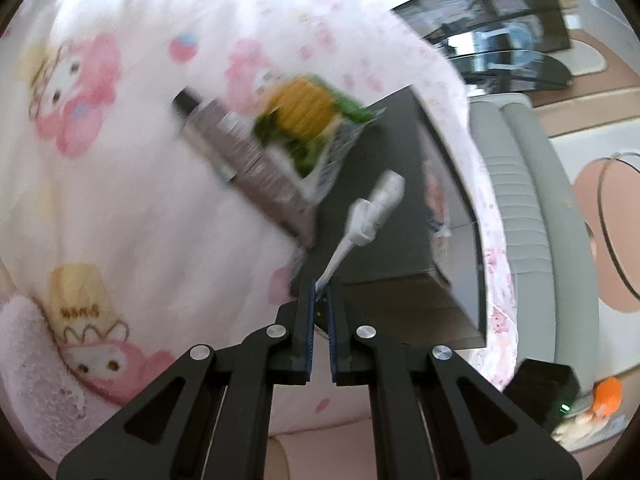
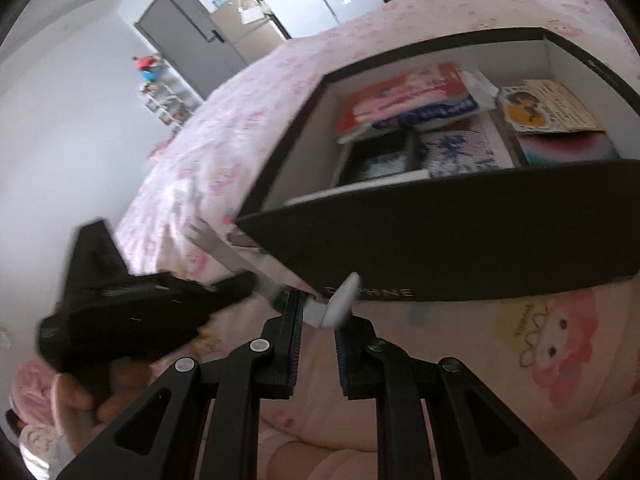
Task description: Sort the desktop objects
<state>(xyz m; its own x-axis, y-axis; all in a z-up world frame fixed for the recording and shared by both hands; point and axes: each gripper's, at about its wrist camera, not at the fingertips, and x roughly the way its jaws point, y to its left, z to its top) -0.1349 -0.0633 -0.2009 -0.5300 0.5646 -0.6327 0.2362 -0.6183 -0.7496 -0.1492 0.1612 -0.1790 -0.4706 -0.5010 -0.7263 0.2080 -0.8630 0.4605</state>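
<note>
Left gripper (image 1: pixel 320 296) clenched on white cable (image 1: pixel 374 208), right gripper (image 2: pixel 316 312) grasping white plug (image 2: pixel 340 300) against black box (image 2: pixel 440 232) edge.

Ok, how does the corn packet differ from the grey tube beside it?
Colour: the corn packet is yellow and green, while the grey tube is plain grey with a black cap. Shape: the corn packet is short and wide, the grey tube long and slim. Both lie on the pink-print bedcover beside the black box.

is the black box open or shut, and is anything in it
Open and partly filled. The right wrist view looks straight into the black box with no lid over it: a red and blue packet and other flat packets lie inside.
</note>
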